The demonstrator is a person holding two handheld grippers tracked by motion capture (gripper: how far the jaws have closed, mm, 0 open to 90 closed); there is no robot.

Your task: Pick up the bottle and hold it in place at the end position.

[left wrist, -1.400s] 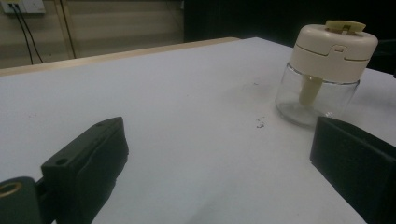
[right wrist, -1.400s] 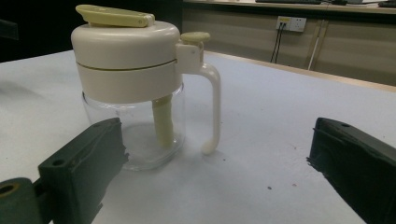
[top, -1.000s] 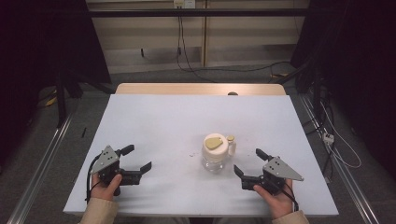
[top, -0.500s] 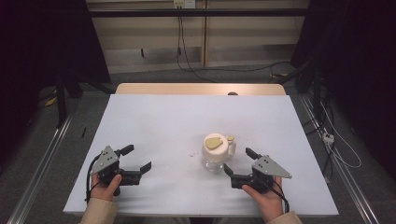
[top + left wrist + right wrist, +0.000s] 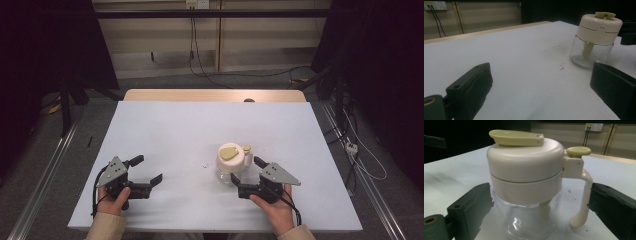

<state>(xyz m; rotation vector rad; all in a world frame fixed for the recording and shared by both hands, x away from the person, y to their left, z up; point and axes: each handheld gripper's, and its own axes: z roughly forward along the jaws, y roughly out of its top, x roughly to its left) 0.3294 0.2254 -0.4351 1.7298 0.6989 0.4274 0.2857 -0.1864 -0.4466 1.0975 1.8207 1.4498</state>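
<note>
A clear glass jar [image 5: 231, 162] with a cream lid, a pale yellow flap and a side handle stands upright on the white table [image 5: 200, 130], right of centre. My right gripper [image 5: 246, 171] is open just in front of it, a jaw on either side. In the right gripper view the jar [image 5: 529, 182] stands close between the jaws of that gripper [image 5: 541, 195], not touching either, with its handle [image 5: 581, 195] near the right jaw. My left gripper [image 5: 147, 169] is open and holds nothing at the table's front left. From the left gripper [image 5: 541, 75], the jar [image 5: 596, 37] shows at the far right.
A light wooden strip [image 5: 215, 95] runs along the table's far edge. Small dark specks [image 5: 561, 67] lie on the surface left of the jar. Metal rails [image 5: 45, 170] flank the table, and cables [image 5: 360, 155] trail on the floor to the right.
My right gripper has moved left and forward to the jar, so its open jaws now flank it. The left gripper and the jar have stayed put.
</note>
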